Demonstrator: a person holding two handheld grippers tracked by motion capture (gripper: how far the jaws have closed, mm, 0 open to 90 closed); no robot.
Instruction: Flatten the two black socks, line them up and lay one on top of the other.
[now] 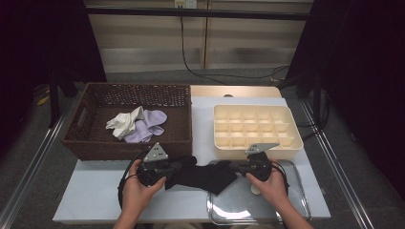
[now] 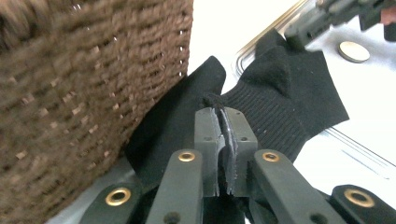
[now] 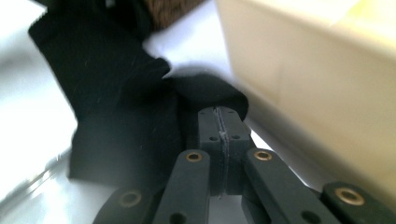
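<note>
A black sock (image 1: 205, 176) lies stretched between my two grippers at the table's front, partly over a metal tray (image 1: 291, 210). My left gripper (image 1: 187, 165) points right and is shut on the sock's left end. In the left gripper view the jaws (image 2: 225, 112) pinch a fold of the black sock (image 2: 280, 93) beside the basket wall. My right gripper (image 1: 225, 166) points left and is shut on the sock's other end. In the right gripper view the black sock (image 3: 116, 93) bunches at the tips of the right gripper (image 3: 219, 112), close to the cream box.
A brown wicker basket (image 1: 176, 138) at the left holds a white sock (image 1: 125, 123) and a lavender sock (image 1: 150, 125). A cream compartment organizer (image 1: 258, 149) stands at the right. A small round disc (image 1: 255, 190) rests on the tray. The far gripper (image 2: 327, 14) shows at the top right of the left gripper view.
</note>
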